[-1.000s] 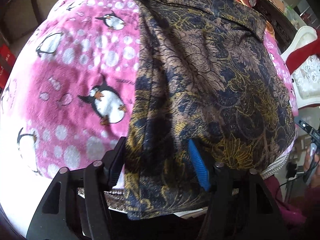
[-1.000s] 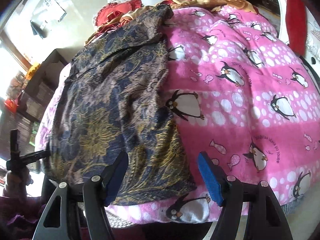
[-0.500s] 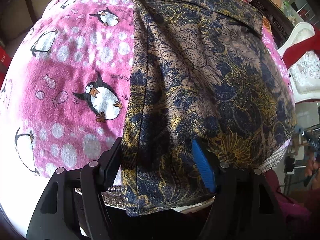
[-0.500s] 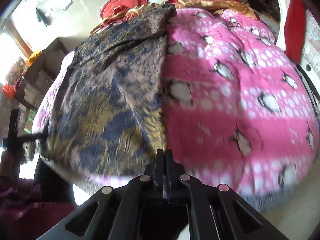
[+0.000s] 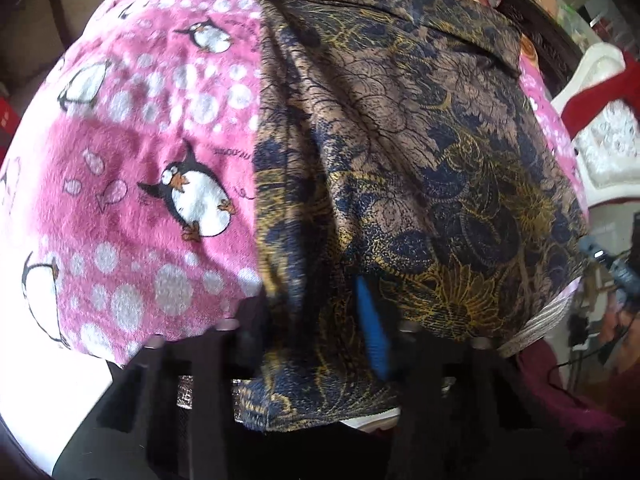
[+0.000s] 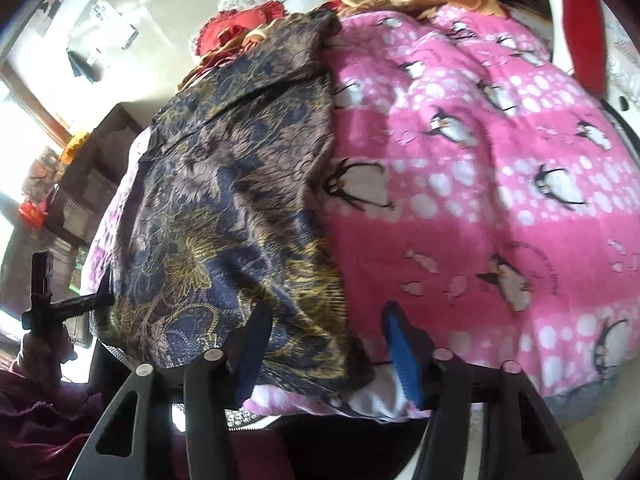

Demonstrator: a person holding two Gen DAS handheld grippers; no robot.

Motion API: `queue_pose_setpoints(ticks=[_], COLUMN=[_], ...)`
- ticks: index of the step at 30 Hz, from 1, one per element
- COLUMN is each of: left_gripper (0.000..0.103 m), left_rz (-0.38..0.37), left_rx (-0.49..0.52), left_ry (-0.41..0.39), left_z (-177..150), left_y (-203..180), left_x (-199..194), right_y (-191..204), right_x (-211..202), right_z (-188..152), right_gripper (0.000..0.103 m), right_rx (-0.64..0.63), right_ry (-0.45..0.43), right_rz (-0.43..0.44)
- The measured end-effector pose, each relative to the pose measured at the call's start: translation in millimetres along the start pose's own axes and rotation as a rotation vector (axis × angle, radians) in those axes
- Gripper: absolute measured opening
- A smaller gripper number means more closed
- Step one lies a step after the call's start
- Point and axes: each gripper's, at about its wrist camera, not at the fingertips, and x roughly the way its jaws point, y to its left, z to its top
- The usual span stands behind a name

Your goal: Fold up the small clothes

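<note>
A dark navy, brown and gold patterned garment (image 5: 400, 152) lies spread on a pink penguin blanket (image 5: 140, 168). In the left wrist view my left gripper (image 5: 316, 332) is open, its jaws on either side of the garment's near hem, which drapes between them. In the right wrist view the same garment (image 6: 224, 208) lies on the left of the blanket (image 6: 480, 184). My right gripper (image 6: 328, 348) is open, with the garment's near right corner between its jaws. The left gripper (image 6: 60, 304) shows at the far left of that view.
Red and gold pillows (image 6: 256, 24) lie at the bed's head. A white ornate chair with a red cloth (image 5: 600, 112) stands beside the bed. A dark wooden cabinet (image 6: 80, 184) stands on the other side. The bed's near edge is just below both grippers.
My right gripper was open, shut half a second ago, and is open again at the garment's corner. My left gripper's jaws have narrowed around the hem.
</note>
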Motion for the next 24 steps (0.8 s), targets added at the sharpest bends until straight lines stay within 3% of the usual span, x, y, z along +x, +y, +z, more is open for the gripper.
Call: queue_pose_setpoints(ticks=[2, 4, 7, 12, 19, 22, 24], left_gripper=[0.008, 0.006, 0.005, 0.005, 0.005, 0.006, 0.011], left_rz=[-0.025, -0.032, -0.048, -0.068, -0.075, -0.075, -0.082], left_rx=[-0.002, -0.001, -0.001, -0.004, -0.057, -0.071, -0.092], left_ry=[0.009, 0.001, -0.027, -0.074, -0.026, -0.001, 0.006], left_z=[0, -2, -5, -14, -23, -22, -20], left_y=[1, 2, 3, 12, 28, 31, 30], left_x=[1, -2, -15, -39, -28, -23, -17], right_y=[3, 7, 14, 30, 16, 13, 14], right_x=[10, 8, -6, -37, -13, -9, -8], right_z=[-2, 0, 1, -19, -34, -29, -26], right_gripper=[0.019, 0.004, 0.004, 0.003, 0.003, 0.012, 0.013], right_rx=[-0.021, -0.034, -0.044, -0.077, -0.015, -0.010, -0.019], right_ry=[0.016, -0.023, -0.048, -0.019, 0.028, 0.057, 0.068], right_rz=[-0.018, -0.034, -0.030, -0.017, 0.010, 0.060, 0.071])
